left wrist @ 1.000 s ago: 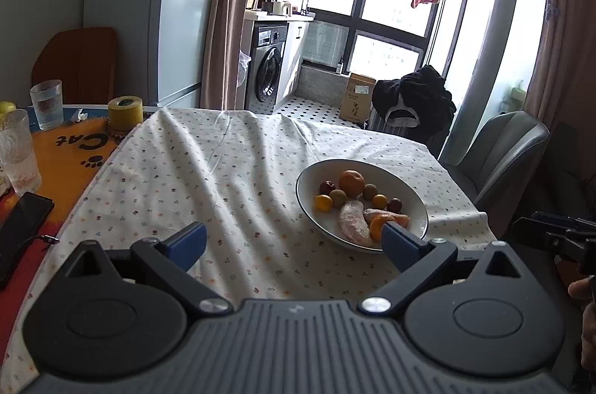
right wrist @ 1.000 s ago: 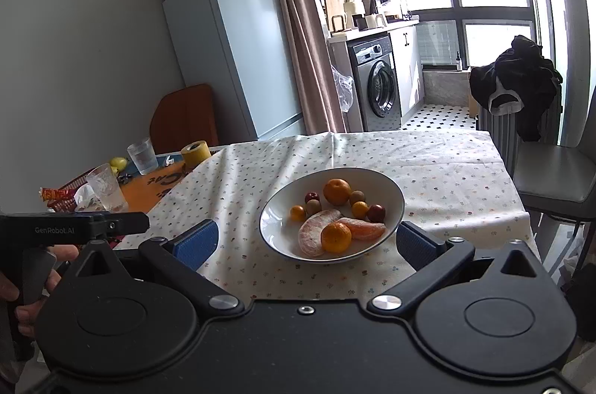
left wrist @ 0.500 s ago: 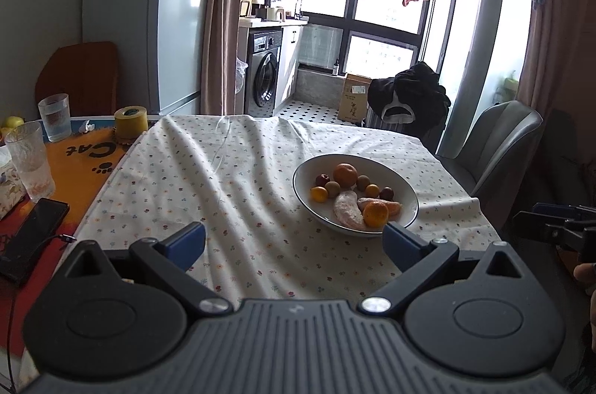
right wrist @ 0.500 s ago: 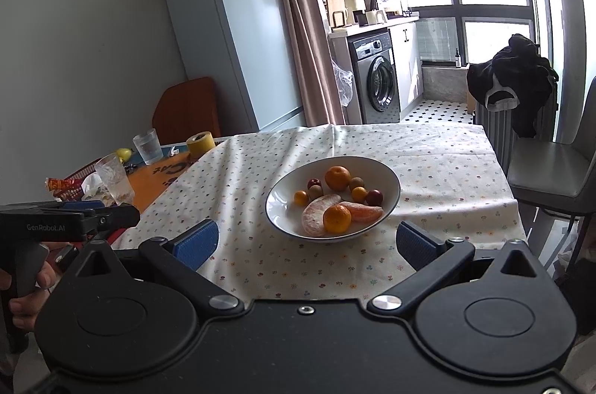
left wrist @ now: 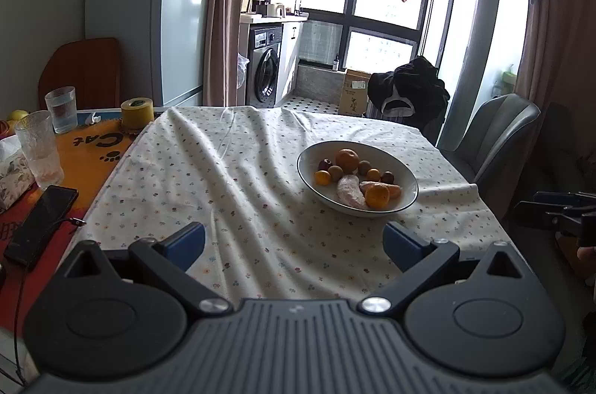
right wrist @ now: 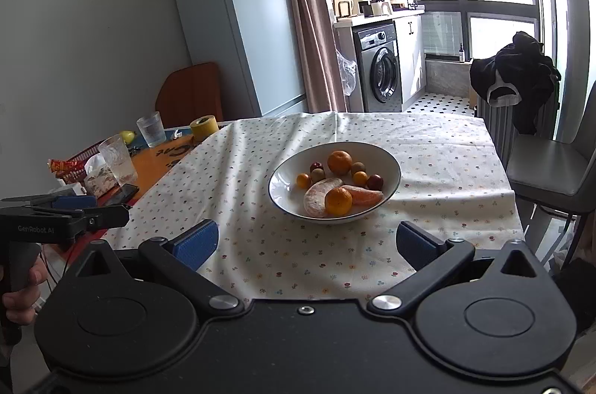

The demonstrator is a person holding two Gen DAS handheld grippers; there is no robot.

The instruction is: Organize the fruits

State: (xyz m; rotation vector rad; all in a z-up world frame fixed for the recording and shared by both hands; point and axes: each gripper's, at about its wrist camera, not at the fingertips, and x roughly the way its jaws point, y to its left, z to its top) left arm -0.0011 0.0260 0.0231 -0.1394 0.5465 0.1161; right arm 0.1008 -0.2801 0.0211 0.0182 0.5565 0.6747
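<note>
Fruit is lying in the white bowl [right wrist: 391, 167] on the clothed bench [right wrist: 428, 148]. Both tools, left [left wrist: 294, 243] and right [right wrist: 307, 243], are hovering near the bowl, spread wide and gripping nothing.

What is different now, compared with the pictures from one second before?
Both tools, left and right, have drawn back from the bowl, which now looks smaller and farther in both views. Nothing was grasped or released. Both remain open and empty; the fruit lies unchanged.

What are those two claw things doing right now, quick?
Left gripper: open, fingers wide apart, holding nothing.
Right gripper: open, fingers wide apart, holding nothing.
</note>
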